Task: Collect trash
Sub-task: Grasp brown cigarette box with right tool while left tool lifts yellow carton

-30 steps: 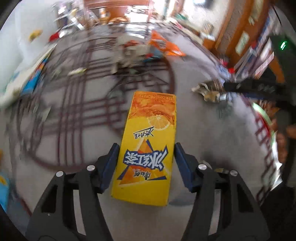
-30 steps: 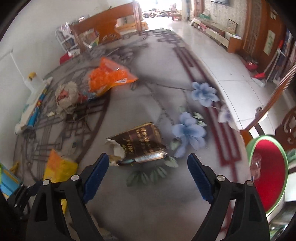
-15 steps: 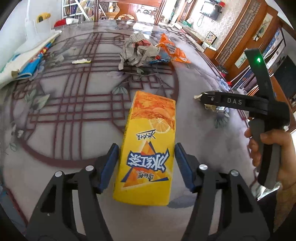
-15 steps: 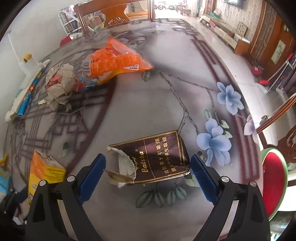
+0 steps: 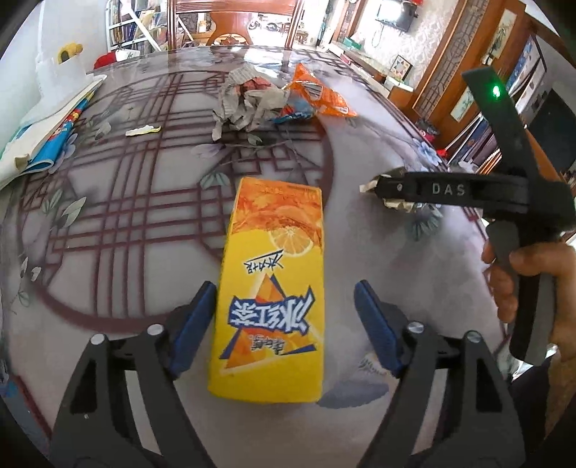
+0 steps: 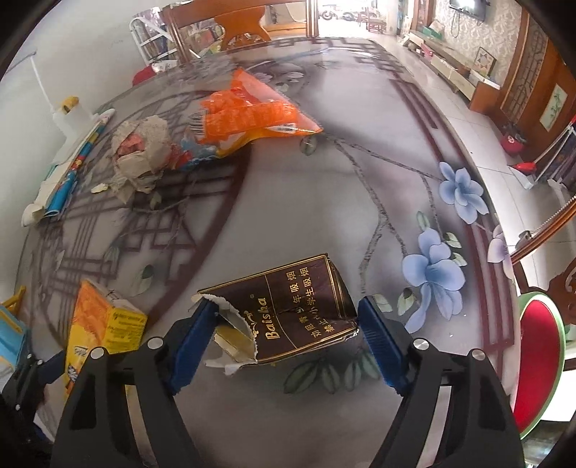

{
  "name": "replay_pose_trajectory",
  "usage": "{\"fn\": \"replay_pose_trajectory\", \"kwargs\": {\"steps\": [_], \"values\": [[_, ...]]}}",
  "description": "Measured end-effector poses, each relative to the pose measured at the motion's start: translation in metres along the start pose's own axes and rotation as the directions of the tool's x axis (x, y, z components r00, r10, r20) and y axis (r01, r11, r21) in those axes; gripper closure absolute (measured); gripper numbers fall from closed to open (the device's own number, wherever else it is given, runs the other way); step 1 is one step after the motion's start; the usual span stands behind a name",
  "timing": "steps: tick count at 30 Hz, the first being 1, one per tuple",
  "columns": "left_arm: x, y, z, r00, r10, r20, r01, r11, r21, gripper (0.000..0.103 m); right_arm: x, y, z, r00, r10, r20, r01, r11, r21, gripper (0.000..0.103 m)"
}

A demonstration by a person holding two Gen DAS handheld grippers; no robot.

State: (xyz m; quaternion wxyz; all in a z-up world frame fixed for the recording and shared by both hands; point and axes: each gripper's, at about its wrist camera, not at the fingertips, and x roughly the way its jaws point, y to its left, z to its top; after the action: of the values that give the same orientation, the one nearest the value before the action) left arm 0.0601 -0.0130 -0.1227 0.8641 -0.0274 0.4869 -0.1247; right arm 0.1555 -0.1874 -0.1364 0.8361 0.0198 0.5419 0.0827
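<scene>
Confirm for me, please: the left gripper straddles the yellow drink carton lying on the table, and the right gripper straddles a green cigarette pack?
Not quite: the cigarette pack between the right gripper's blue fingers is dark brown with gold lettering, not green, as the right wrist view shows. The rest holds: the left gripper straddles the yellow drink carton lying on the table.

Home living room, wall television point(image 5: 402, 15), carved wooden chair point(image 6: 248, 21), patterned table point(image 6: 324, 172)

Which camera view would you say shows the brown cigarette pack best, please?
The right wrist view: the cigarette pack lies whole between the right gripper's blue pads, its torn end and gold lettering legible. The left wrist view shows only scraps of its torn end behind that gripper's fingers.
</scene>
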Motion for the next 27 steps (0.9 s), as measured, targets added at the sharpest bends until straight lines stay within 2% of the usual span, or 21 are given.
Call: {"fn": "replay_pose_trajectory", "kwargs": {"steps": [2, 3, 9, 17, 27], "values": [[0.0, 0.0, -0.001, 1.0, 0.003, -0.003, -0.003, 1.0, 0.003, 0.044, -0.005, 0.003, 0.0, 1.0, 0.011, 0.015, -0.011, 1.0, -0.005, 0.027], [0.001, 0.0, -0.001, 1.0, 0.001, -0.004, -0.001, 1.0, 0.0, 0.045, -0.008, 0.004, 0.0, 1.0, 0.016, 0.023, -0.016, 1.0, -0.007, 0.027], [-0.001, 0.001, -0.001, 1.0, -0.013, 0.005, 0.013, 1.0, -0.018, 0.045, -0.031, 0.01, -0.002, 0.995, 0.063, 0.078, -0.061, 0.998, -0.021, 0.027], [-0.014, 0.0, 0.003, 0.998, -0.002, 0.065, 0.003, 1.0, -0.016, 0.045, -0.061, 0.011, -0.019, 0.986, 0.102, 0.135, -0.097, 0.994, -0.041, 0.027], [-0.026, -0.015, 0.002, 0.992, 0.051, 0.114, -0.055, 0.998, 0.031, 0.045, -0.097, -0.028, -0.049, 0.976, 0.089, 0.197, -0.088, 0.996, -0.013, 0.027]]}}
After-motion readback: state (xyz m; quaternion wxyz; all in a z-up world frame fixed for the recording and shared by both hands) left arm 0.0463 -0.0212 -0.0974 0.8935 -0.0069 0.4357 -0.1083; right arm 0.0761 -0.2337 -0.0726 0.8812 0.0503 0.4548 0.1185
